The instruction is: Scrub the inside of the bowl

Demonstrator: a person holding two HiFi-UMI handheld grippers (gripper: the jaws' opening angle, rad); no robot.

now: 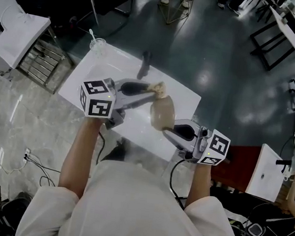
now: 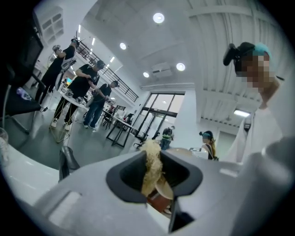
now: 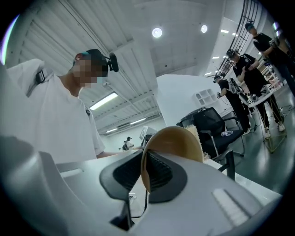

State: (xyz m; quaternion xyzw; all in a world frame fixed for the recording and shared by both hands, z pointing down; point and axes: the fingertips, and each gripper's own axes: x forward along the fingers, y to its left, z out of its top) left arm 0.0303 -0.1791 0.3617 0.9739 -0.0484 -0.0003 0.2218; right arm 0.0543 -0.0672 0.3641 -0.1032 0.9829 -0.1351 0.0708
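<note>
A tan bowl point(image 1: 163, 114) hangs on edge above the white table point(image 1: 184, 99), with my right gripper point(image 1: 175, 130) shut on its rim. In the right gripper view the rim point(image 3: 144, 173) runs between the ribbed pads and the bowl point(image 3: 177, 138) rises beyond them. My left gripper point(image 1: 146, 88) is shut on a pale fibrous scrubber point(image 1: 159, 88), whose tip sits at the bowl's upper edge. In the left gripper view the scrubber point(image 2: 151, 163) stands upright between the jaws, with a sliver of the bowl point(image 2: 164, 188) just behind it. The bowl's inside is not visible.
A clear cup with a spoon point(image 1: 97, 44) stands at the table's far left corner, a dark object point(image 1: 145, 61) at its far edge. A metal rack point(image 1: 43, 60) is on the floor to the left, a reddish box point(image 1: 239, 167) to the right. People stand in the background point(image 2: 78, 92).
</note>
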